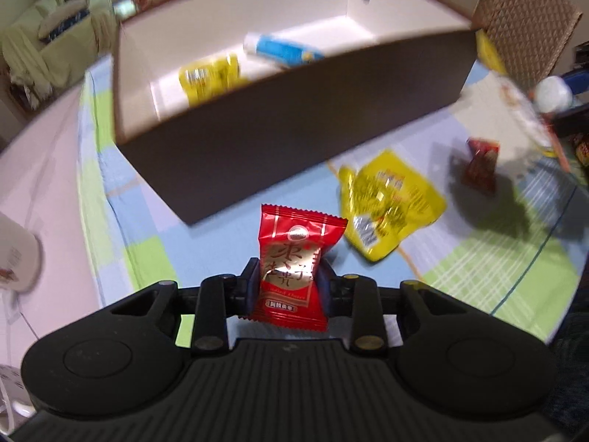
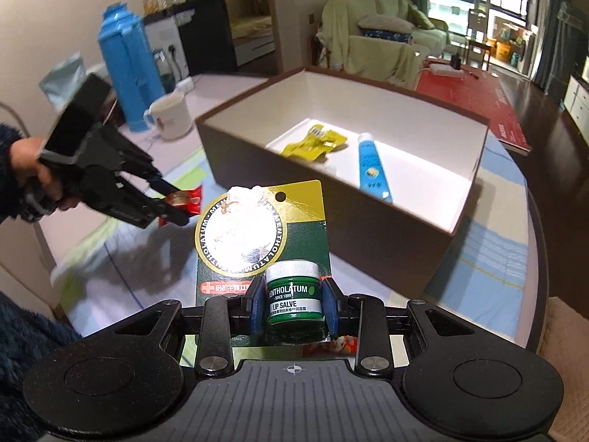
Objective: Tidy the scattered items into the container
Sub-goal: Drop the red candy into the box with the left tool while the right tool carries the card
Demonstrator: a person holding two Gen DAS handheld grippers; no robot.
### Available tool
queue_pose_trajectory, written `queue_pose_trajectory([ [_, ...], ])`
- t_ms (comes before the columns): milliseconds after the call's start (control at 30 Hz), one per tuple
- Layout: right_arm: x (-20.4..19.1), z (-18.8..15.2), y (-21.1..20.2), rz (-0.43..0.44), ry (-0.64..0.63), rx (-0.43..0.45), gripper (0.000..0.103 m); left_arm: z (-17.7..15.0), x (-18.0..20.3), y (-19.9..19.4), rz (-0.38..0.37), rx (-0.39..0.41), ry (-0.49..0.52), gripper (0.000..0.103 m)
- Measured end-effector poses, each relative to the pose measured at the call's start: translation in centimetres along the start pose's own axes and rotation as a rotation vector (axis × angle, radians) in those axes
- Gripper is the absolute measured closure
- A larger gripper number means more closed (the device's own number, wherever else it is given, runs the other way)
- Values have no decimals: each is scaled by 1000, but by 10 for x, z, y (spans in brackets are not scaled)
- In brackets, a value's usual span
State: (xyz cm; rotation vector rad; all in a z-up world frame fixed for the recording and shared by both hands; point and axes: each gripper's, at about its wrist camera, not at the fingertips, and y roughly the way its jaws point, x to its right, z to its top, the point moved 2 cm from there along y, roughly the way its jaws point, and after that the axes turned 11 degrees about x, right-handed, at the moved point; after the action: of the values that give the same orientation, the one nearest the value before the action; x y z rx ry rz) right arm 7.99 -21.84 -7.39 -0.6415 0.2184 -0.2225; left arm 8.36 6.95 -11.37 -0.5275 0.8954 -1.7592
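The table point(image 2: 522, 221) is round at its near edge and is covered with a checked cloth point(image 1: 121, 199) in blue, green and pale squares. On the cloth stands a dark brown box point(image 2: 368, 221) with white inside walls. Near the box, a yellow packet point(image 1: 390, 202) lies flat on the cloth, and a small red packet point(image 1: 480, 164) lies a little beyond it. On the bare pale part of the table stand a white mug point(image 2: 169, 118) and, just behind it, a blue thermos point(image 2: 127, 70).

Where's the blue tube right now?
In both wrist views the blue tube lies on the floor of the box, right of the yellow packet.
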Motion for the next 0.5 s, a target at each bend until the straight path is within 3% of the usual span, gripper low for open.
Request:
queue_pose_trajectory([
  [333, 35, 55, -22, 0, 123, 114, 71, 79, -20, -65, 8, 173, 127, 76],
  [500, 57, 92, -22, -34, 128, 168, 71, 125, -26, -51, 19, 196, 226, 76],
])
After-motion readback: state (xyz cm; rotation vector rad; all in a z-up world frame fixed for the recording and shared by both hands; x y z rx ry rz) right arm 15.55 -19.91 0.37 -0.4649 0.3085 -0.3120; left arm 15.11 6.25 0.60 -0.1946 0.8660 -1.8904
